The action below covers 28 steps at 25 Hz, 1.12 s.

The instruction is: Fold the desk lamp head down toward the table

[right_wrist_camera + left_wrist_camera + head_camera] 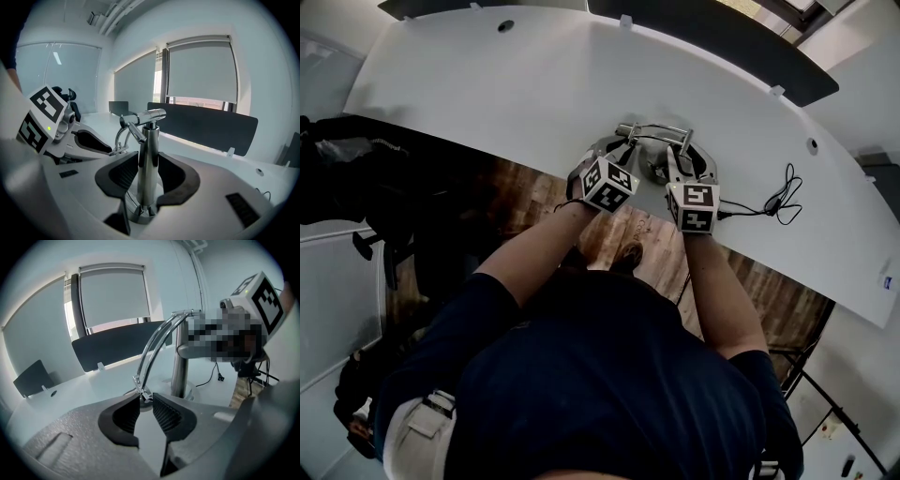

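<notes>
The desk lamp is seen standing on the white table, close to the edge nearest to the person, with both grippers brought up to it from that side.

The right gripper is closed on the post of the lamp. The chrome post is held upright between the two dark pads, and each pad is pressed against one side of it, above the round base. At the top of the post a short horizontal cylinder is carried.

From this top the curved arm, made of two thin metal rods, is bent downward toward the table surface. Its lower end is found exactly between the tips of the left gripper. The jaws of this gripper are brought almost together, with only the small end piece of the arm caught between the ribbed pads. Behind the tips, the gap between the pads is wider and the white table is seen through it.

The left gripper is placed just beside the right one, lower and to the left of the post. The marker cube of the right gripper is visible from the left gripper view, at the upper right.

A black cable is laid on the table to the right of the lamp.
</notes>
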Each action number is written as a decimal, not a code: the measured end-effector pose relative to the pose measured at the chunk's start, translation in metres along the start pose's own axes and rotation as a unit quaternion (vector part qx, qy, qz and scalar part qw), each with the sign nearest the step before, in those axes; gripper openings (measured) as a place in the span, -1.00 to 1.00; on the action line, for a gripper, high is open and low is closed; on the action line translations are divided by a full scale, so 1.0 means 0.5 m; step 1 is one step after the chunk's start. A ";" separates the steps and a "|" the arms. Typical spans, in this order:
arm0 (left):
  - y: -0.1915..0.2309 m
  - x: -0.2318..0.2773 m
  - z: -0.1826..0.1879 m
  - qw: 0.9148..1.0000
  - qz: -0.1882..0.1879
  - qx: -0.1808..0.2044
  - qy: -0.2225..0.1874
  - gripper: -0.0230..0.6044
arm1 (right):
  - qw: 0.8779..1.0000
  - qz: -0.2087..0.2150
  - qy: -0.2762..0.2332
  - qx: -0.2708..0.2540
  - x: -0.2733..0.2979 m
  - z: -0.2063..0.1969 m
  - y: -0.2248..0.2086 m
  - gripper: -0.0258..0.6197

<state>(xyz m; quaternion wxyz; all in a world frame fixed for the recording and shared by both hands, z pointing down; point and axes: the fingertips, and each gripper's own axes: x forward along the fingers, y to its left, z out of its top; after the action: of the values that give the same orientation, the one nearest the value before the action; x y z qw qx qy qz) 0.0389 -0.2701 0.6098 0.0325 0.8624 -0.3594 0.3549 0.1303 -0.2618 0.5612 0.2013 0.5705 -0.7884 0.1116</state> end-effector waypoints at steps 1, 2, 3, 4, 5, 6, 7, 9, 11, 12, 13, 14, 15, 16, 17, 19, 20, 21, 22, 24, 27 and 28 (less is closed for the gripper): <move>0.004 -0.006 0.005 1.000 0.003 0.003 -0.002 -0.70 | 1.000 -0.001 -0.001 0.002 -0.002 0.000 -0.002 -0.52; 0.008 -0.012 0.010 1.000 0.007 0.008 -0.005 -0.69 | 1.000 -0.003 -0.003 0.002 -0.005 0.001 -0.005 -0.50; 0.010 -0.021 0.013 1.000 0.010 0.013 -0.008 -0.69 | 1.000 -0.008 -0.006 0.001 -0.011 0.002 -0.008 -0.47; 0.012 -0.031 0.017 1.000 0.012 0.015 -0.013 -0.69 | 1.000 -0.012 -0.010 -0.001 -0.019 0.002 -0.009 -0.47; 0.013 -0.044 0.021 1.000 0.013 0.015 -0.019 -0.69 | 1.000 -0.016 -0.013 -0.001 -0.028 0.002 -0.008 -0.47; 0.013 -0.058 0.025 0.999 0.012 0.014 -0.026 -0.69 | 1.000 -0.018 -0.015 0.001 -0.039 0.001 -0.005 -0.47; 0.012 -0.074 0.031 0.999 0.011 0.015 -0.034 -0.69 | 1.000 -0.018 -0.017 0.005 -0.049 0.002 -0.001 -0.47; 0.006 -0.108 0.046 0.999 0.007 0.018 -0.049 -0.69 | 0.999 -0.016 -0.022 0.017 -0.073 0.006 0.009 -0.48; -0.004 -0.145 0.063 0.998 -0.002 0.020 -0.063 -0.69 | 0.999 -0.010 -0.032 0.026 -0.101 0.017 0.027 -0.48; -0.009 -0.165 0.074 0.997 -0.006 0.020 -0.070 -0.69 | 0.999 -0.006 -0.038 0.028 -0.115 0.027 0.038 -0.49; -0.015 -0.186 0.086 0.997 -0.012 0.020 -0.079 -0.69 | 0.998 -0.001 -0.046 0.031 -0.130 0.038 0.051 -0.50; -0.021 -0.207 0.099 0.996 -0.018 0.021 -0.090 -0.69 | 0.998 0.006 -0.054 0.036 -0.145 0.049 0.064 -0.51; -0.028 -0.230 0.111 0.994 -0.025 0.021 -0.101 -0.69 | 0.997 0.013 -0.062 0.040 -0.159 0.060 0.078 -0.52; -0.035 -0.252 0.123 0.993 -0.031 0.019 -0.113 -0.69 | 0.996 0.020 -0.069 0.046 -0.174 0.071 0.093 -0.53; -0.041 -0.275 0.134 0.991 -0.039 0.016 -0.124 -0.69 | 0.995 0.029 -0.075 0.050 -0.188 0.081 0.107 -0.54; -0.051 -0.317 0.150 0.988 -0.052 0.007 -0.144 -0.69 | 0.994 0.045 -0.088 0.055 -0.216 0.101 0.135 -0.55; -0.055 -0.336 0.158 0.987 -0.058 0.004 -0.153 -0.69 | 0.993 0.052 -0.095 0.056 -0.229 0.111 0.148 -0.56; -0.059 -0.355 0.165 0.985 -0.063 0.003 -0.161 -0.70 | 0.991 0.059 -0.102 0.056 -0.242 0.122 0.160 -0.57; -0.061 -0.374 0.173 0.983 -0.067 0.002 -0.169 -0.71 | 0.990 0.065 -0.109 0.056 -0.254 0.133 0.170 -0.58; -0.062 -0.408 0.189 0.980 -0.071 0.002 -0.187 -0.74 | 0.988 0.074 -0.123 0.056 -0.275 0.154 0.190 -0.60; -0.059 -0.445 0.201 0.977 -0.071 -0.003 -0.203 -0.78 | 0.985 0.085 -0.137 0.053 -0.296 0.176 0.216 -0.65; -0.059 -0.452 0.199 0.976 -0.070 -0.006 -0.205 -0.80 | 0.985 0.088 -0.141 0.052 -0.300 0.180 0.226 -0.67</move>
<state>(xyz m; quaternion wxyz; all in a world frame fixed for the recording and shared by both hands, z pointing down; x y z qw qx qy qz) 0.0059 -0.1441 0.3975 -0.0122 0.9396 -0.2994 0.1653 0.0466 -0.1337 0.4202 0.0478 0.5183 -0.8492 0.0885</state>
